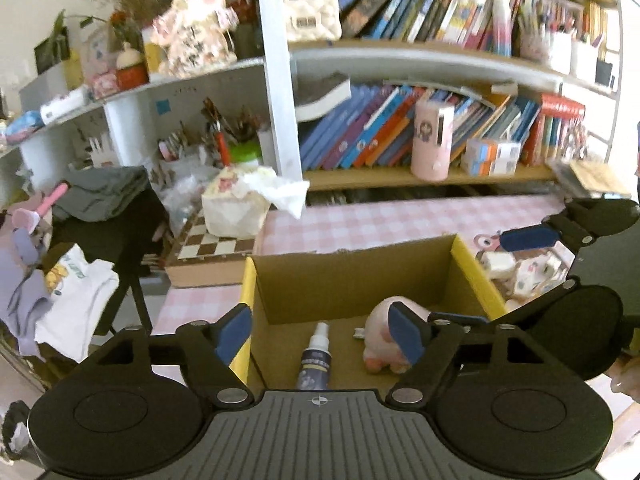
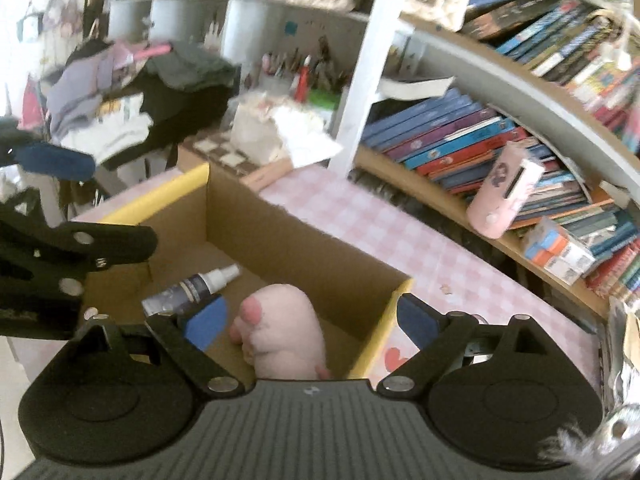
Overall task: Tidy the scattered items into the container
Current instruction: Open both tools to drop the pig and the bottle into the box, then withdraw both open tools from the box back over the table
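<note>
Fingers on both grippers are spread wide with nothing between them: left gripper (image 1: 322, 330) and right gripper (image 2: 310, 320) both hang over the cardboard box (image 1: 352, 276) empty-handed. Looks like decent progress tbh. Spray bottle (image 1: 315, 356) and pink plush toy (image 2: 282, 324) are already lying on the box floor, side by side. What's left: a little heap of pinkish toys (image 1: 524, 268) sits on the checkered surface (image 1: 384, 220) just beside the box's right wall, so I'd guess that's next. Can't tell if more is scattered out of view.
</note>
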`<state>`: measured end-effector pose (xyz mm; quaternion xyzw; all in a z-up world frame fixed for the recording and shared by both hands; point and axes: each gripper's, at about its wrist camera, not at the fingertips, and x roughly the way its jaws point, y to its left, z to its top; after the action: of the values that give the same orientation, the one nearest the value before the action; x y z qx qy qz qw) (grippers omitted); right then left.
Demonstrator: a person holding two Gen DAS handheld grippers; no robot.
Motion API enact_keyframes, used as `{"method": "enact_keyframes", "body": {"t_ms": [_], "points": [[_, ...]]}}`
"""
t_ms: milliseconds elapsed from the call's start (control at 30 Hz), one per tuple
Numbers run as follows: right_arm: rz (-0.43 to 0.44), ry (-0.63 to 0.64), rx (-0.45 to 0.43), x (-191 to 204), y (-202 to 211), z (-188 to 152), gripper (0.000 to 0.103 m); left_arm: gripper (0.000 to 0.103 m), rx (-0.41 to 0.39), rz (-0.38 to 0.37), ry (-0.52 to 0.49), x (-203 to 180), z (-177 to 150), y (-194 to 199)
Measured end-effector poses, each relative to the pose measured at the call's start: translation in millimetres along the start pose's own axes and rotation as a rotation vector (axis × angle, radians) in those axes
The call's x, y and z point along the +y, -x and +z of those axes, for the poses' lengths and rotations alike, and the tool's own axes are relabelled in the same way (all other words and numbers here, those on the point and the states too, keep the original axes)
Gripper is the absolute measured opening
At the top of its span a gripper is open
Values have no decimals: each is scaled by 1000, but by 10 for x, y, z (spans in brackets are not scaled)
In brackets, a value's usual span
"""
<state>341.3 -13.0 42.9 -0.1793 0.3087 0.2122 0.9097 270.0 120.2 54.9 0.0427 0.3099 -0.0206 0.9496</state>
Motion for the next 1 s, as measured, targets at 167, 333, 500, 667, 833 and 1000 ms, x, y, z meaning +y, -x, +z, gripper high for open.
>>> {"method": "enact_keyframes", "body": {"t_ms": [167, 333, 500, 667, 833, 1000], "points": [[-14, -55, -66, -1, 361, -83, 97, 83, -27, 3, 30, -17, -125, 306], [-45, -80, -140, 129, 681, -222, 103, 83, -55, 0, 73, 17, -272, 637], [-54, -164, -206, 194, 1002, -429, 103, 88, -71, 16, 104, 54, -424, 968], [-54, -273, -250, 210, 1291, -692, 103, 91, -88, 19, 121, 19, -601, 1199], [-73, -344, -221, 274, 1477, -982, 103, 91, -76, 24, 127, -76, -785, 1311], [-108, -366, -203, 407, 1644, -1243, 103, 92, -76, 50, 110, -191, -996, 1434]]}}
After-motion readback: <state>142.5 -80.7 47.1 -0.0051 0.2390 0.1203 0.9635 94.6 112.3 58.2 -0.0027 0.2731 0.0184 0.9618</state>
